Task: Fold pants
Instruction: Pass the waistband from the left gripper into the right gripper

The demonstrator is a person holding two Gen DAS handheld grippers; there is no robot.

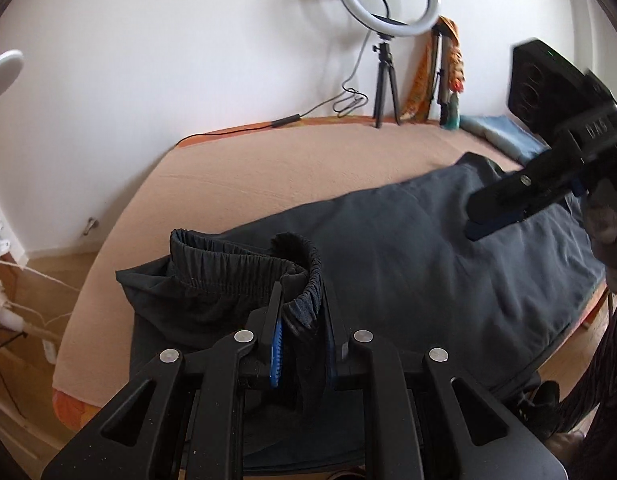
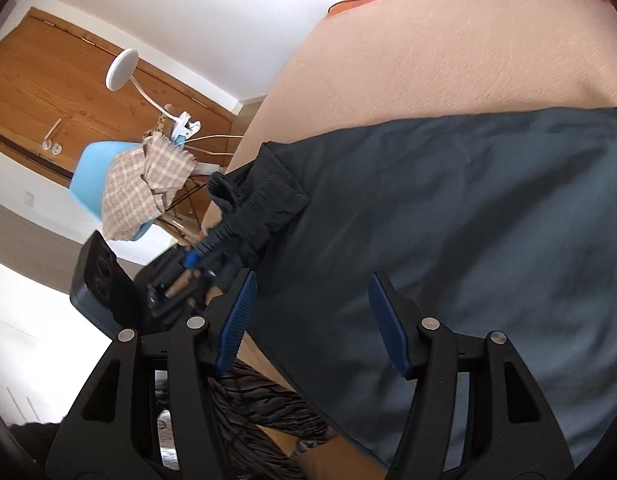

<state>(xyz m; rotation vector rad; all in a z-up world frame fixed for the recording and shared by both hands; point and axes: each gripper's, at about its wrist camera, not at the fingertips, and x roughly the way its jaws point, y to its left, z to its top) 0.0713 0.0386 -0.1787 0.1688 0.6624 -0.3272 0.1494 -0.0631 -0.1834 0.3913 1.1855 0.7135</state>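
Observation:
Dark grey pants (image 1: pixel 408 248) lie spread across a peach-covered bed (image 1: pixel 268 168). My left gripper (image 1: pixel 302 312) is shut on the elastic waistband (image 1: pixel 244 264) and lifts it off the bed at the near left. My right gripper (image 2: pixel 312 308) is open and empty, hovering above the pants' near edge (image 2: pixel 448 240). It shows in the left wrist view (image 1: pixel 508 208) at the right, above the leg part. The left gripper with the pinched waistband shows in the right wrist view (image 2: pixel 200 256) at the left.
A ring light on a tripod (image 1: pixel 388 40) stands at the bed's far edge by the wall, with a cable (image 1: pixel 308 114) beside it. Folded blue cloth (image 1: pixel 496 132) lies at the far right. A blue chair with a checked cloth (image 2: pixel 140 188) stands beside the bed.

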